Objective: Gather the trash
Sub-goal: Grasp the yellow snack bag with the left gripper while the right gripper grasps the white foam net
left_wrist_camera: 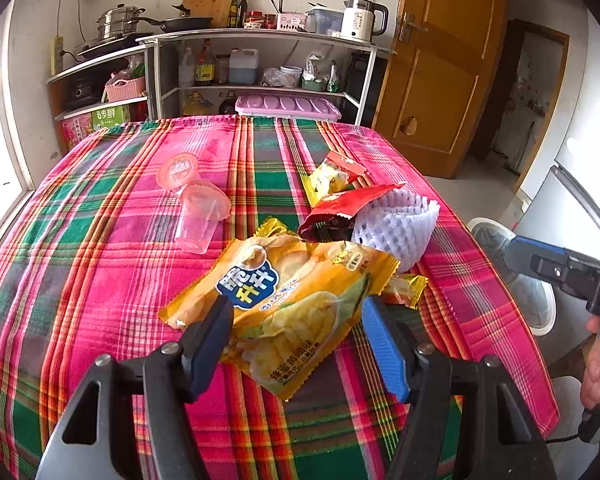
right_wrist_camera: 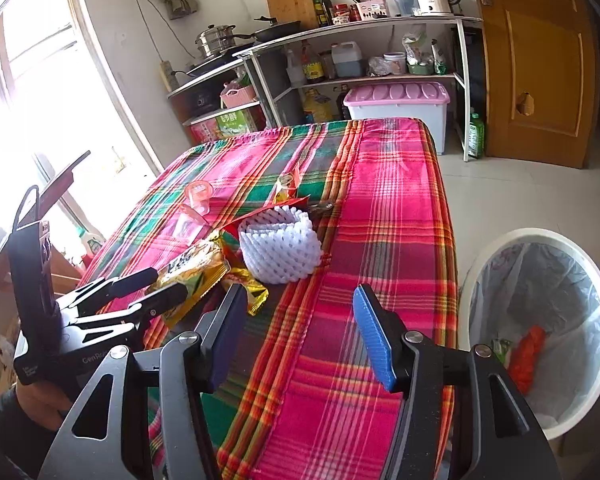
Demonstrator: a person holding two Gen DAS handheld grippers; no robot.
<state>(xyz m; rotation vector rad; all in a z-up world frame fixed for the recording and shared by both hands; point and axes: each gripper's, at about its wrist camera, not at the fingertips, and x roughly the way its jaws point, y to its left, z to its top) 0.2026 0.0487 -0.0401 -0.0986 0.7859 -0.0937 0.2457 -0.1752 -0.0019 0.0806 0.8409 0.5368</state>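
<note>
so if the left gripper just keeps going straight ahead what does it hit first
Most likely the yellow chip bag: the left gripper is open, its fingers flanking the bag's near end on the table.

A crumpled yellow chip bag [left_wrist_camera: 288,300] lies flat at the near middle of the bench. Behind it sit a torn red wrapper [left_wrist_camera: 340,210], a white foam net sleeve [left_wrist_camera: 396,226], a small yellow packet [left_wrist_camera: 328,176] and two tipped clear cups [left_wrist_camera: 196,216]. A white trash bin [right_wrist_camera: 540,320] with a liner stands on the floor beside the bench.
</note>
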